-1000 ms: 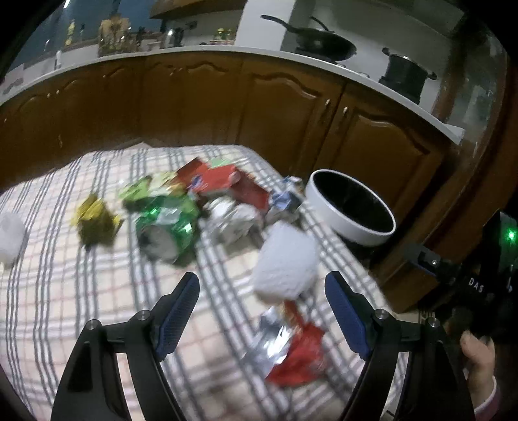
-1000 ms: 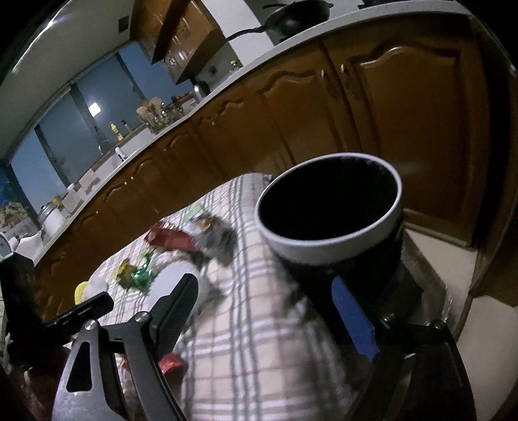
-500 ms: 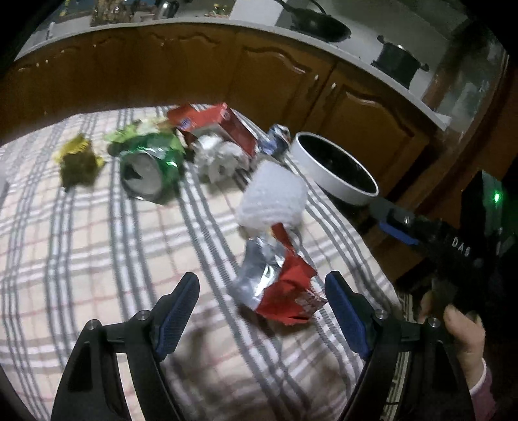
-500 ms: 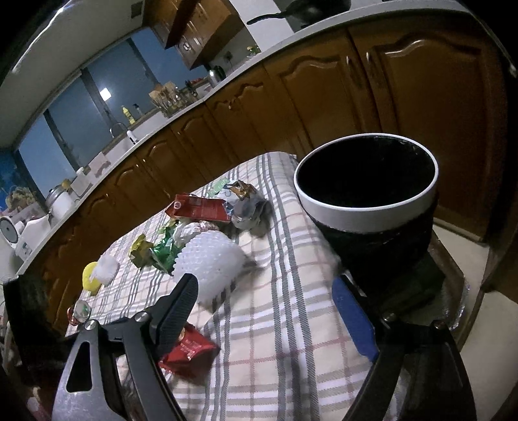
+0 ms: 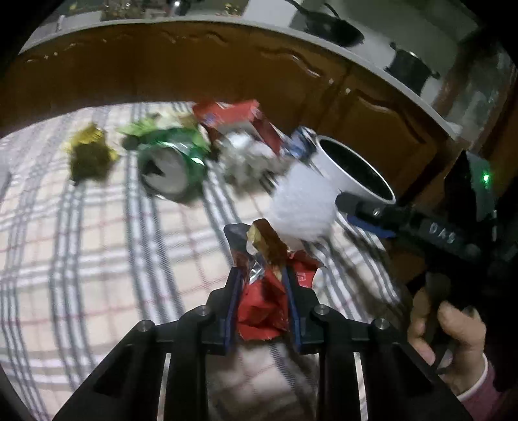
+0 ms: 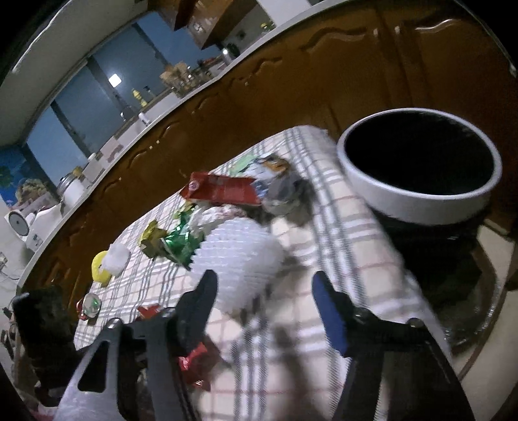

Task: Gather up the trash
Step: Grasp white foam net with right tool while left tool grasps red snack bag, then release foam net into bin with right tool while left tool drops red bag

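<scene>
Left jaws just closed onto red wrapper (image 5: 262,311); right jaws half-closed, empty beside foam net (image 6: 239,262).

Brown wooden cabinets (image 6: 404,74) curve round the room under a pale counter (image 5: 181,24) — a dark pan (image 5: 333,30) and pot (image 5: 409,69) on it. Dusky blue windows (image 6: 97,97) behind.

Two wrist fisheyes, close, angled down over one checked tablecloth (image 5: 97,259), both sharing the bin (image 6: 417,200).

Plaid-clothed table (image 5: 97,259): green can (image 5: 171,165), red carton (image 6: 223,191), white foam net (image 6: 239,256).
</scene>
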Available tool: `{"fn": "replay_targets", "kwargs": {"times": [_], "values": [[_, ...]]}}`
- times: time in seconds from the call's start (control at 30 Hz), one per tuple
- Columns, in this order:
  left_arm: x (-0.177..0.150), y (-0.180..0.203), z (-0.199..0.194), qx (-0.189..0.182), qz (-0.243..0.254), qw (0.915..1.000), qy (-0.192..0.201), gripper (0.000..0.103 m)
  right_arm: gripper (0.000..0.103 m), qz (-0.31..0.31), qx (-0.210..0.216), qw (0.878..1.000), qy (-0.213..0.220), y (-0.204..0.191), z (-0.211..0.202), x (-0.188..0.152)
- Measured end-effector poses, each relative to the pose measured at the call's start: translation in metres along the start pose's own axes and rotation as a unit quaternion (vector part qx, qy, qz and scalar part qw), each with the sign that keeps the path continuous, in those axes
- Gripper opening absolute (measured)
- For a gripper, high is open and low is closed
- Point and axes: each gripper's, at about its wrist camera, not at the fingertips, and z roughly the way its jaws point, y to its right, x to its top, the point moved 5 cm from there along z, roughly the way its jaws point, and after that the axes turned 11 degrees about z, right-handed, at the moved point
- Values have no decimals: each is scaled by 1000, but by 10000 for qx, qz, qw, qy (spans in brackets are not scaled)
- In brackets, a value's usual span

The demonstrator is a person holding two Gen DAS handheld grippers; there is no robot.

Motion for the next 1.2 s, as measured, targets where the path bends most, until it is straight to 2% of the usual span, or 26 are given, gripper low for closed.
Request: {"fn": "replay_targets", "kwargs": {"times": [0.07,0.13,0.17,0.2,0.33,0.53,0.87,1.2], "values": [[0,-5,-4,108,-36,9999,72,24,55,-53,73,9999,-74,-8,9,-1],[1,-7,-7,172,-51,9998,114,24,39,-149,127,9997,-169,-16,18,-3],[3,-9,-9,194,-67,9997,126,24,17,-194,139,9995,-214,-19,21,-5],[3,-8,-7,208,-69,9997,137,24,14,-239,128,9993,-243,-22,23,-6],[9,-3,-4,202,-25,9997,136,24,11,-385,170,9991,-98,-25,12,-6],[26,13,5,4,171,9997,174,24,10,-411,118,9990,96,-16,-17,4],[60,54,30,-248,622,9974,270,24,10,-259,-191,9980,546,20,-63,33],[86,77,67,-344,872,9954,205,24,10,-54,-455,9958,797,56,-80,60]]}}
